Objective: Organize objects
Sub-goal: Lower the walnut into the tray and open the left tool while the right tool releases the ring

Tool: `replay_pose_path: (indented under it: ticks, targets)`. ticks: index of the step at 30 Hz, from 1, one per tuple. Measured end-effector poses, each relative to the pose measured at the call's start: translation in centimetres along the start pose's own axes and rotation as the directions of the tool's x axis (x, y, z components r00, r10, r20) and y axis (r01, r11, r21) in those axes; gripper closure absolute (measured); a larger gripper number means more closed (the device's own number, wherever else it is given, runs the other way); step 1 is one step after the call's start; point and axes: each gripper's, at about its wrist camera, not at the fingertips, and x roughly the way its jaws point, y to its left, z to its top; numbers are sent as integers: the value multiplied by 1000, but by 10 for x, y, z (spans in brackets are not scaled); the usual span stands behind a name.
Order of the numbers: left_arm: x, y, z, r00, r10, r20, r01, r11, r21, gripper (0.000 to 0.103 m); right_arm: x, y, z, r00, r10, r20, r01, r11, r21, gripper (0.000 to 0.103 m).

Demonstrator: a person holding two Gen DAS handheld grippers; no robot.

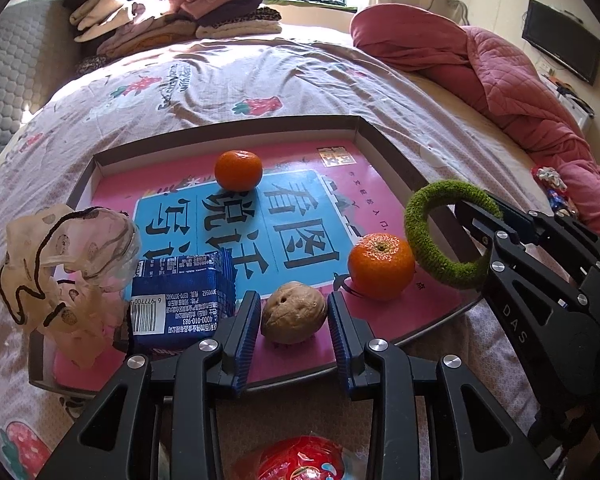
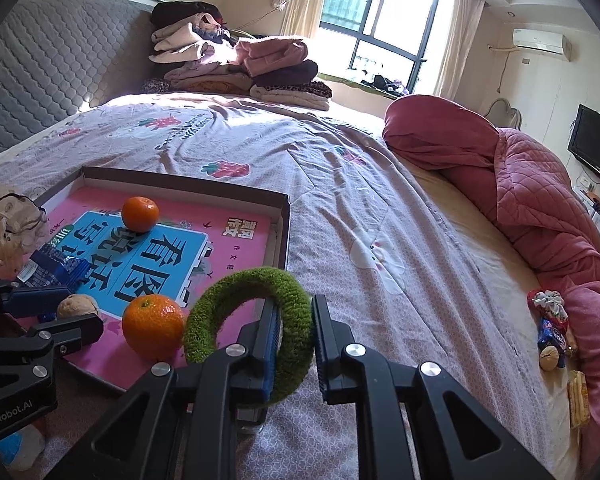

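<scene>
Walnut sits loose between left gripper's parted jaws; right gripper, marked DAS, seemingly pinches green ring. Snack pack reads 4000-010-983.

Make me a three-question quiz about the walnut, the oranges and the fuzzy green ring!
1. Where is the walnut?
A. hanging in the air
B. in the tray, between the left gripper's fingers
C. outside the tray

2. How many oranges are in the tray?
A. one
B. two
C. four

3. What is happening to the green ring?
A. lying flat in the tray
B. wrapped around the walnut
C. held up by the right gripper

Answers: B, a finger stands on either side of it; B, one far and one near; C, the pads pinch it above the tray's edge.
</scene>
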Motion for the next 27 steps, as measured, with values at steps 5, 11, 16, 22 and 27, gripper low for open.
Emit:
replay_pose_path:
  ticks: [5,11,16,22,27]
  targets:
    - [-2,0,0,1000,5,6,-5,1000,-1,67,-3,5,0,1000,15,13,-15,1000,-14,86]
    - [-6,1,1,1000,4,17,-4,1000,-4,67,-4,-2,2,999,49,13,-49,998,25,74]
    - [-8,1,1,1000,2,23,-2,1000,-9,67,-6,-3,3,997,73,18,-74,996,45,68]
    - [-14,2,2,999,-2,35,3,1000,-14,63,-8,-4,5,996,81,26,-82,995,60,67]
    - [-19,2,1,999,-2,45,3,1000,-17,61,-9,-4,5,996,88,30,-90,994,62,67]
